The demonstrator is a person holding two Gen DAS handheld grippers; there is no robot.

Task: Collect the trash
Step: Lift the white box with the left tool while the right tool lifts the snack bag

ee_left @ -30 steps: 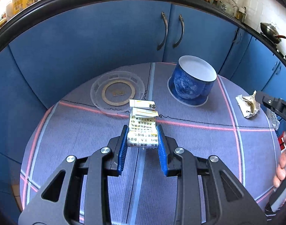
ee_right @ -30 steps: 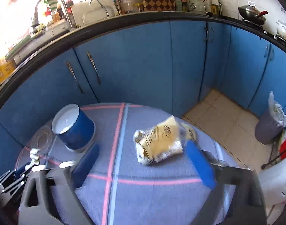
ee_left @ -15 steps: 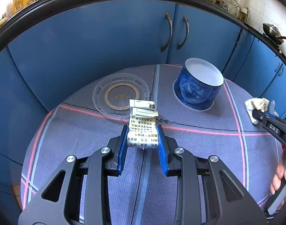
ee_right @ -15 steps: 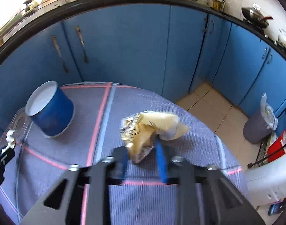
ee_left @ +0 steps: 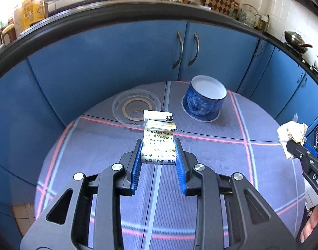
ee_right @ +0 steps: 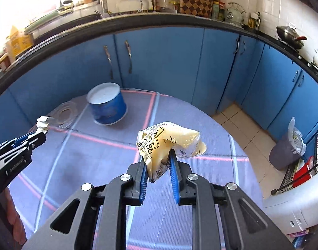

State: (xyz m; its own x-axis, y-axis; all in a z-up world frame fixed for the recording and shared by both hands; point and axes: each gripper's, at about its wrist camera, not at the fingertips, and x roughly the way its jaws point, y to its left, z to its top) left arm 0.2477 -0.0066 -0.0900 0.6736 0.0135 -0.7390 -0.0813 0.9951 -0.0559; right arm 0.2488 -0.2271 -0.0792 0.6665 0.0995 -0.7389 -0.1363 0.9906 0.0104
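Sitting at 11 o'clock from the left gripper (ee_left: 157,145), a clear lid (ee_left: 136,107) lies flat on the table (ee_left: 96,150), with a blue tub (ee_left: 204,98) at 1 o'clock, both beyond the gripper. Its jaws clamp a folded leaflet (ee_left: 158,139), white with printed text, raised off the cloth. Farther right, the right gripper (ee_right: 157,158) pinches a crumpled yellow wrapper (ee_right: 169,143) above the table; a bin (ee_right: 286,150) stands on the floor at 3 o'clock.
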